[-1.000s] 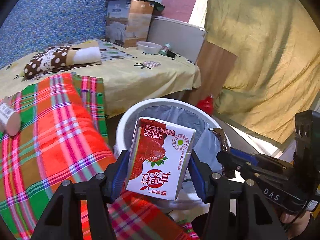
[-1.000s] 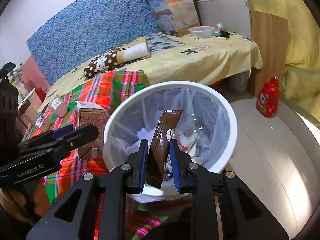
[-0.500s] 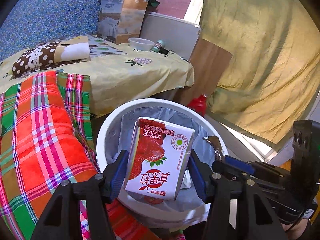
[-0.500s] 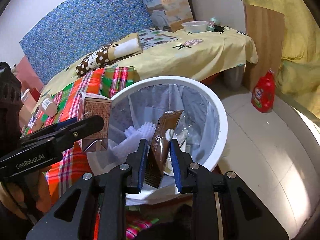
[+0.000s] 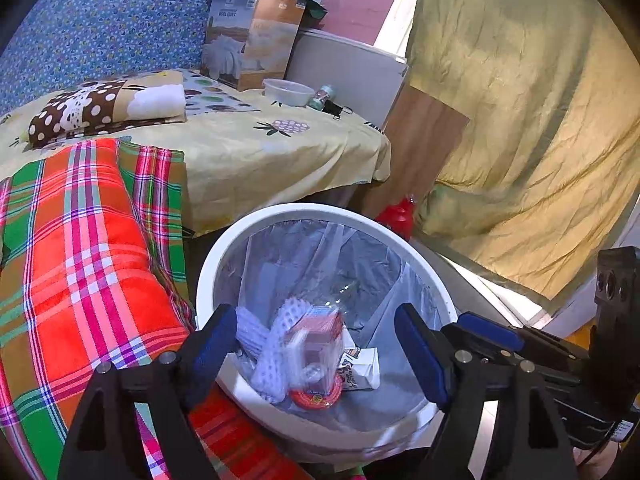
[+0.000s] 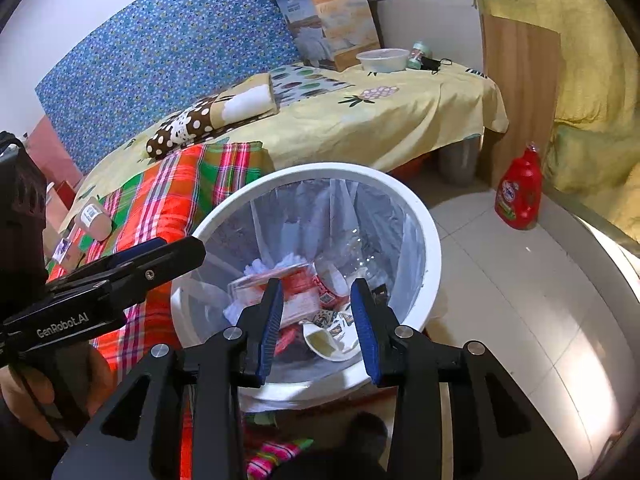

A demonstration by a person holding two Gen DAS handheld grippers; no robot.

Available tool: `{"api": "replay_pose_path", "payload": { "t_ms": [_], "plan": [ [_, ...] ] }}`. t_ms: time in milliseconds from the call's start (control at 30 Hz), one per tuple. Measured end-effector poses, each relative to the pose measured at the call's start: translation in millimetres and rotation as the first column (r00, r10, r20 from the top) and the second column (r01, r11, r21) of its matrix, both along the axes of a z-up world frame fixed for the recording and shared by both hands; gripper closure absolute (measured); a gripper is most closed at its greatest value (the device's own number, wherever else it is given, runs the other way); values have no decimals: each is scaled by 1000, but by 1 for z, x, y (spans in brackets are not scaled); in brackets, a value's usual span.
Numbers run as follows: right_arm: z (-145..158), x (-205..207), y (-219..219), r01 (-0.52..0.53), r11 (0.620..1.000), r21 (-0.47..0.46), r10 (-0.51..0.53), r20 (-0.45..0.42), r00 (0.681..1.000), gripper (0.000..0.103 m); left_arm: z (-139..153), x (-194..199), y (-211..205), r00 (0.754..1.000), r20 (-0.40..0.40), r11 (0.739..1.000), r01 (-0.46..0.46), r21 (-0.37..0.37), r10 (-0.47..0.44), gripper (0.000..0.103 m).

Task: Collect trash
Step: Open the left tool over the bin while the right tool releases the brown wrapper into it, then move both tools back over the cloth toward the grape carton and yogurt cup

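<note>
"GenRobot.AI" runs in white along the left gripper (image 6: 176,258); "WOOL QUILT" is printed on the far box (image 5: 250,36).

blurred carton (image 5: 320,344) (mid-fall), red bottle (image 5: 396,216) half hidden behind bin (image 5: 320,210)

Tiled floor (image 6: 520,300) under white bin (image 6: 430,220), red bottle (image 6: 518,192) apparently upright.

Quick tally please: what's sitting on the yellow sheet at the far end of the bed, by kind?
Quilt box: 1
Clear plastic bowl: 1
Small green-capped bottle: 1
Black face mask: 1
Folded polka-dot cloth: 1
Total: 5
</note>
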State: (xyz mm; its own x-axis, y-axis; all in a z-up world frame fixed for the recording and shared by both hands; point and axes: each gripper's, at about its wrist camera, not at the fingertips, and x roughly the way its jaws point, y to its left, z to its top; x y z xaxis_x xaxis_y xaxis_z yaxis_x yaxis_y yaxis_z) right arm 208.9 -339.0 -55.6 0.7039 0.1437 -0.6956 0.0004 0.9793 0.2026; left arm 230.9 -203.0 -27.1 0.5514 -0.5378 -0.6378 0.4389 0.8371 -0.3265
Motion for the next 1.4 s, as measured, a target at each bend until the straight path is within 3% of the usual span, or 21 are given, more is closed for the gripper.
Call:
{"api": "replay_pose_path", "payload": {
  "t_ms": [467,833,1400],
  "plan": [
    [16,-14,17,-25,1000,-6,25,49,998,65,24,-34,32,996,43,997,-77,24,76,22],
    [27,-29,55,-132,991,-27,134,84,987,65,31,-79,76,987,68,988,-148,46,145,22],
    [27,-47,118,-305,952,-20,306,84,948,64,32,-126,155,935,69,932,-352,84,347,22]
  ]
}}
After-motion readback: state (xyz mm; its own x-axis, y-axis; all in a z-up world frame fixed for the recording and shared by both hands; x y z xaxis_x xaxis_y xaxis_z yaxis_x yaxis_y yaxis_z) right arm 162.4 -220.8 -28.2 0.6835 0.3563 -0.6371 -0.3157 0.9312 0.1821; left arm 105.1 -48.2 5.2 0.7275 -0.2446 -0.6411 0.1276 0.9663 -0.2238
